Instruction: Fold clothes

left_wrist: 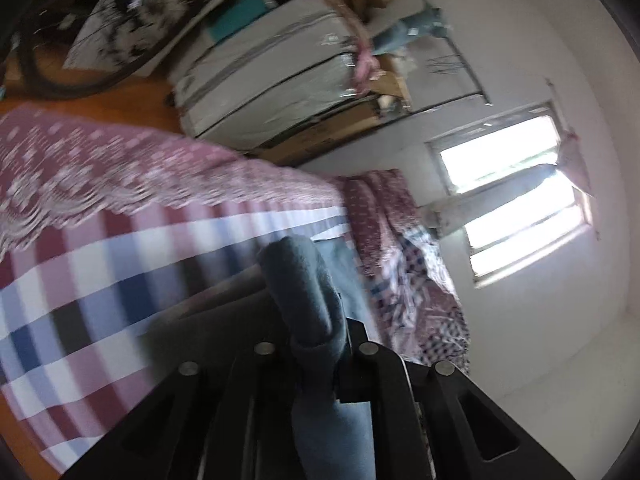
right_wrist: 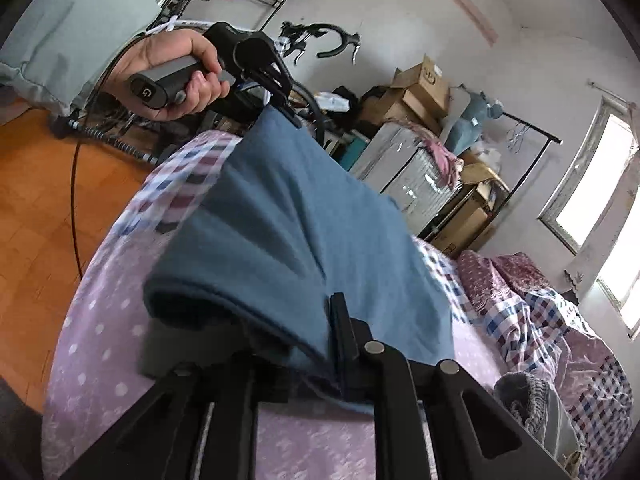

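Note:
A blue fleece garment (right_wrist: 288, 224) is stretched in the air above the bed between my two grippers. My right gripper (right_wrist: 320, 332) is shut on its near edge. My left gripper (right_wrist: 276, 108), held in a hand at the far end, is shut on the opposite edge. In the left wrist view the same blue garment (left_wrist: 308, 292) is bunched between the left gripper (left_wrist: 316, 320) fingers, which are closed on it. The cloth sags in folds between the two grips.
The bed (right_wrist: 120, 360) has a pink dotted cover and a checked sheet (left_wrist: 100, 280). A crumpled quilt (right_wrist: 552, 320) and a grey knit item (right_wrist: 528, 396) lie at the right. Bicycle (right_wrist: 312, 44), stacked boxes (right_wrist: 420, 92), wood floor (right_wrist: 36, 200), window (left_wrist: 512, 200).

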{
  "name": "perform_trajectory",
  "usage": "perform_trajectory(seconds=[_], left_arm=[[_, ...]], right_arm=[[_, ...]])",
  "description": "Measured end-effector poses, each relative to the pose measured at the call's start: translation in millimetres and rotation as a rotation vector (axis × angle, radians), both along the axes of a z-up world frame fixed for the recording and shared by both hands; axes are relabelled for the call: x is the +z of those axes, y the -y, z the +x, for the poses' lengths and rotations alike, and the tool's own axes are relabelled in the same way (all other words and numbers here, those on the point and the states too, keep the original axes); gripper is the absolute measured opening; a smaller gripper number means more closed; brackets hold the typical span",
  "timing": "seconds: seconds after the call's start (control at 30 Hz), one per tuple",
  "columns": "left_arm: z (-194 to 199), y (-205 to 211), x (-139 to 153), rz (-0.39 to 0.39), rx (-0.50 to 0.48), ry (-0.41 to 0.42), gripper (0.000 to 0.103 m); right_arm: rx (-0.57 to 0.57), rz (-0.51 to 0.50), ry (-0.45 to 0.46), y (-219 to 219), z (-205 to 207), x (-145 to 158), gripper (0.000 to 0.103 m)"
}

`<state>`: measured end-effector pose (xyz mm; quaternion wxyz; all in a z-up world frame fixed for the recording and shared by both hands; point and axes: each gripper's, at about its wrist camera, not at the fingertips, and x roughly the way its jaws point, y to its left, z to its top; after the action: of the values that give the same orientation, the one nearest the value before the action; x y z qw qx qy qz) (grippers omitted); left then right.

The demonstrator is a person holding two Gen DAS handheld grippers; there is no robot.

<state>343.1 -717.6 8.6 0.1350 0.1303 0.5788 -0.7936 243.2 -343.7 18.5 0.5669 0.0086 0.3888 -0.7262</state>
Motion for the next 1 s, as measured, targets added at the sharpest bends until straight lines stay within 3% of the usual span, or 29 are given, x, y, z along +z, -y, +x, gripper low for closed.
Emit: perform_trajectory(seconds=[0.03,0.07,0.13,0.17,0.37,0.57,0.83,1.0], left_arm=[[6,1,-7,0.022,0.030,0.014,0.021],[13,2,-13,0.046,0.064,0.026,0.038],[27,3,-22,0.074,0.128,0.034,0.059],[35,3,-21,0.064,0.153,0.033,0.065],[61,-19,18,-0.089,0.168,0.053,0.077],[69,-86,85,-0.274,0.151,-0.031,0.087],[18,-191,171,-0.422,-0.048,-0.135,0.089],[-16,-269,226,-0.499,-0.178,-0.223,0.098]], right_arm=[[0.002,0.000,0.002,-3,2,0,0.020],[0.004,-0.001,0.004,-7,4,0,0.032],[0.008,0.001,0.015,-16,7,4,0.054],[0.011,0.003,0.020,-21,8,5,0.056],[-0.049,-0.066,0.040,-73,18,28,0.068],[-0.184,-0.204,0.129,-144,19,72,0.076],[-0.354,-0.403,0.223,-251,16,138,0.087],[-0.456,-0.539,0.262,-328,3,173,0.090]])
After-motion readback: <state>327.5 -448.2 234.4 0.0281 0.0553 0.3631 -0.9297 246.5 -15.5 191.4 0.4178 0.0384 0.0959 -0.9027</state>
